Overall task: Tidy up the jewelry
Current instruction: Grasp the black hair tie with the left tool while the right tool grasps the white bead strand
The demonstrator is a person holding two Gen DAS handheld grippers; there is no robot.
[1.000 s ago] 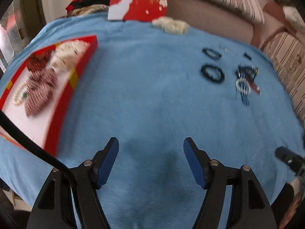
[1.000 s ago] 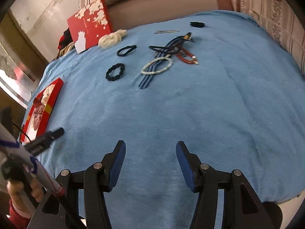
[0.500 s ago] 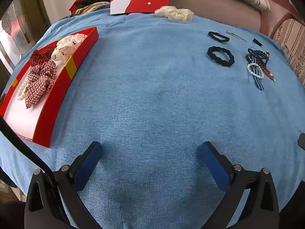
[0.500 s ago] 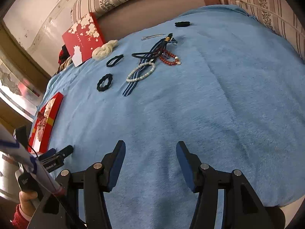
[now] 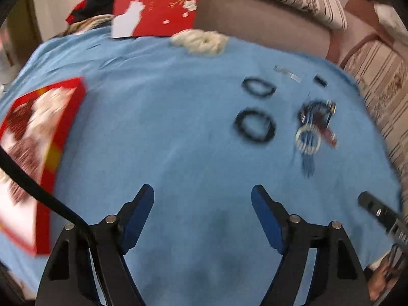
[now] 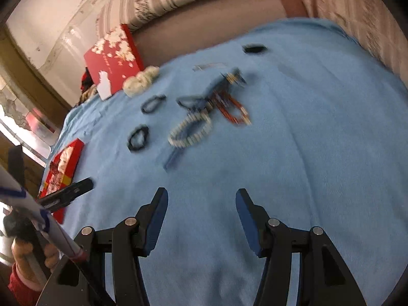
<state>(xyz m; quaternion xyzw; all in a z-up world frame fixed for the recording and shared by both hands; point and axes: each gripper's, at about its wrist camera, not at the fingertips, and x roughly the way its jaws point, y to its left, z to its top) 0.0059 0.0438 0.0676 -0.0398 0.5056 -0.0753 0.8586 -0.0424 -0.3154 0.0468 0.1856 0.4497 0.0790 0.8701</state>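
Observation:
Loose jewelry lies on the blue cloth (image 5: 158, 132): two black hair ties (image 5: 255, 125) (image 6: 138, 137), a white bead bracelet (image 6: 191, 132) (image 5: 308, 137), a red bead bracelet (image 6: 233, 111) and blue cords (image 6: 201, 99). An open red box (image 5: 38, 132) (image 6: 65, 164) at the left holds scrunchies. My left gripper (image 5: 202, 199) hovers over bare cloth short of the hair ties; its jaws are closing with nothing between them. My right gripper (image 6: 201, 200) stands open and empty, short of the bracelets.
A red flowered lid (image 5: 158, 2) (image 6: 114, 58) leans against the sofa back, with a cream scrunchie (image 5: 200, 40) (image 6: 141, 80) beside it. A metal clip (image 6: 210, 66) and a small black item (image 6: 255, 49) lie at the far side. Striped cushions border the cloth on the right.
Both views have shifted and blurred as the hands moved. The left jaws spread wide half a second ago and are narrower now. The jewelry sits larger and nearer in the right wrist view.

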